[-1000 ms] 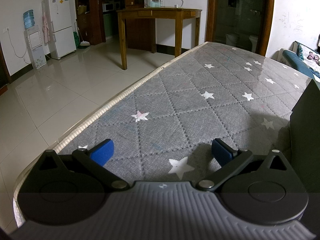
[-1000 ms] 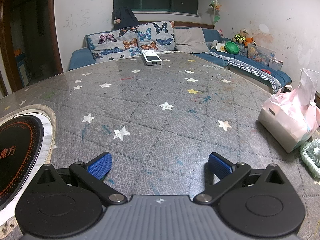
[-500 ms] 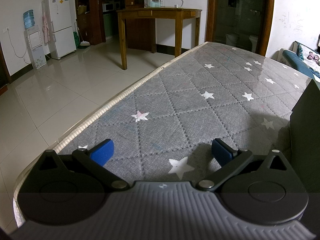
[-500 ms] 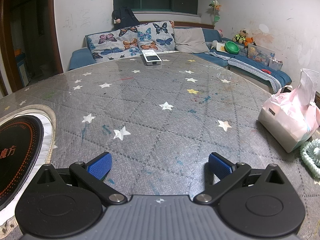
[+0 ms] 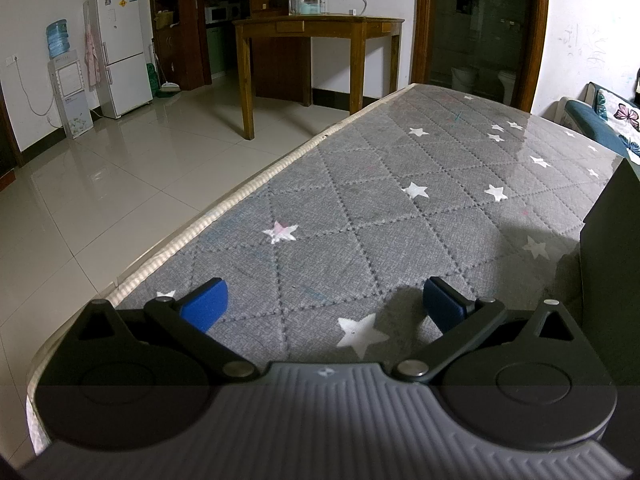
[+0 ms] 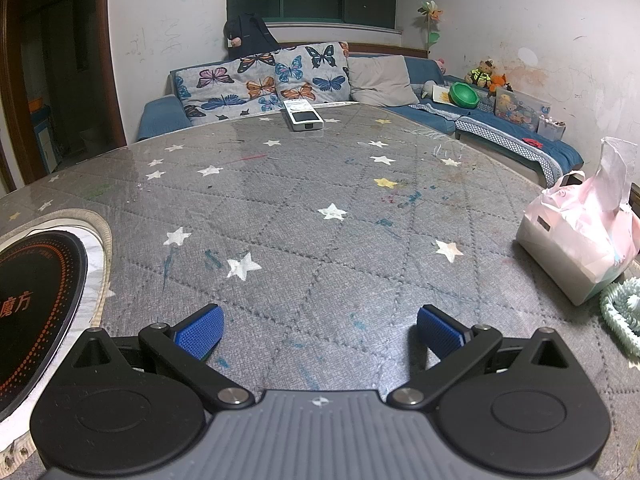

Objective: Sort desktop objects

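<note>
Both the left gripper (image 5: 324, 300) and right gripper (image 6: 318, 330) are spread, empty. Right of the right gripper, the tissue pack (image 6: 576, 248) probably handles soft and light; pinch its body.

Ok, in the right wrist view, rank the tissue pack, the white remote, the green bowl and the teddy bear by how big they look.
Largest to smallest, as they appear:
1. tissue pack, though it is nearest the camera
2. white remote
3. green bowl
4. teddy bear
The remote and bowl look close in size, and their distances differ, so true sizes are unsure.
</note>
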